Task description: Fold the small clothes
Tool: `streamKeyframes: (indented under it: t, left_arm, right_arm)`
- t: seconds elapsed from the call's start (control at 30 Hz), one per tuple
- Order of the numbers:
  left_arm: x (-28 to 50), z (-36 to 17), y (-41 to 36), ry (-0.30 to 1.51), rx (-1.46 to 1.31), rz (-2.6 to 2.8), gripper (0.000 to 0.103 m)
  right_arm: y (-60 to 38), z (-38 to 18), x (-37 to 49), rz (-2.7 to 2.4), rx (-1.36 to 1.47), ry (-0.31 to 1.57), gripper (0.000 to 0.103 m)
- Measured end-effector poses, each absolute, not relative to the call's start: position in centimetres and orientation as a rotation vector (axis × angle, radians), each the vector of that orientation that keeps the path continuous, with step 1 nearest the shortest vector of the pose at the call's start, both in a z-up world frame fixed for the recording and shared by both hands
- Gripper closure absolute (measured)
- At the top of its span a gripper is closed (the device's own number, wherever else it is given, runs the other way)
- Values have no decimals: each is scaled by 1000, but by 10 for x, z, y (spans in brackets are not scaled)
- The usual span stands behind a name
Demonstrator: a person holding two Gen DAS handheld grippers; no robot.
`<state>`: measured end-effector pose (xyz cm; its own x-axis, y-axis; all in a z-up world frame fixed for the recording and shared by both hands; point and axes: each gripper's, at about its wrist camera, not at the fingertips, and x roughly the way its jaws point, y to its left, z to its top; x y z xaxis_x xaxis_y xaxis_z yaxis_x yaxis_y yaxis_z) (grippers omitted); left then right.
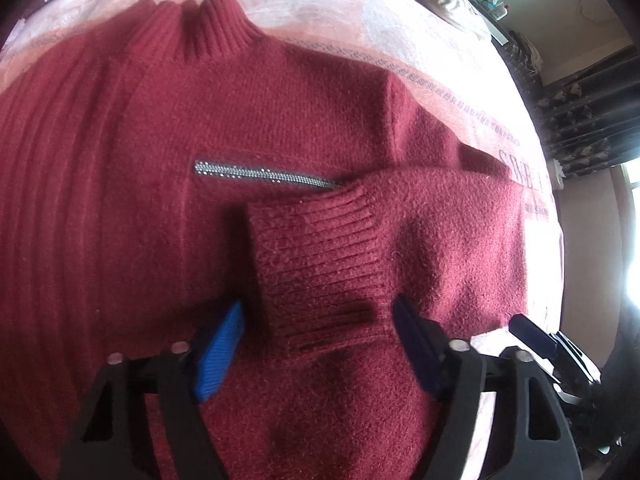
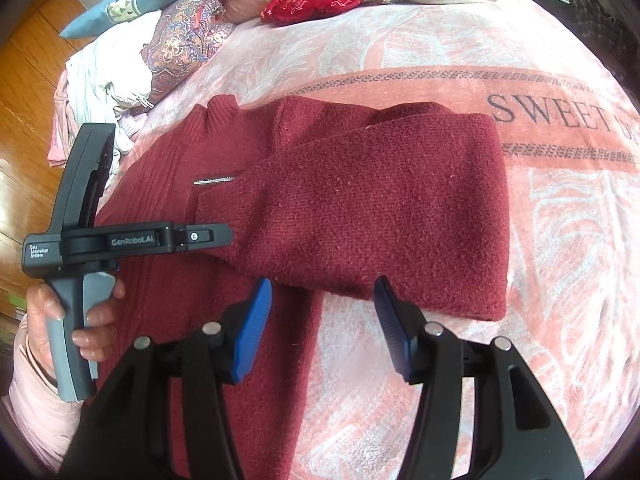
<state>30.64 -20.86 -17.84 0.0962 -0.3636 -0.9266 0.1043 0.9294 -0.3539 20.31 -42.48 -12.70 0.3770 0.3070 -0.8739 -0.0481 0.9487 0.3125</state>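
The left gripper point(image 1: 318, 332) hangs over the sleeve cuff point(image 1: 320, 268), fingers apart on either side of it, seemingly not pressing. The right gripper point(image 2: 322, 312) holds its fingers apart over the sweater's edge, gripping nothing. The dark red sweater point(image 2: 360, 208) lies flat on the pink bed point(image 2: 540, 280), one sleeve folded across its chest. Beyond, pillows point(image 2: 184, 36) crowd the bed's head.
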Motion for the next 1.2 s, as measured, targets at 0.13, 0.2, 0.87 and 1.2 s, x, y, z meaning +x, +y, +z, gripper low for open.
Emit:
streamKeyframes:
  t: [0.13, 0.2, 0.87, 1.2]
  left_arm:
    - [306, -172, -195, 1410, -342, -365, 89]
    - [305, -159, -190, 1361, -384, -357, 90]
    - [327, -106, -12, 1125, -320, -91, 91]
    - [329, -146, 26, 1167, -386, -44, 89]
  right_arm:
    - [-436, -124, 199, 196, 263, 1158, 49]
    - [-441, -121, 198, 186, 283, 1150, 49]
    - [-386, -120, 252, 284, 326, 1202, 49]
    - [-349, -168, 281, 309, 358, 1363, 47]
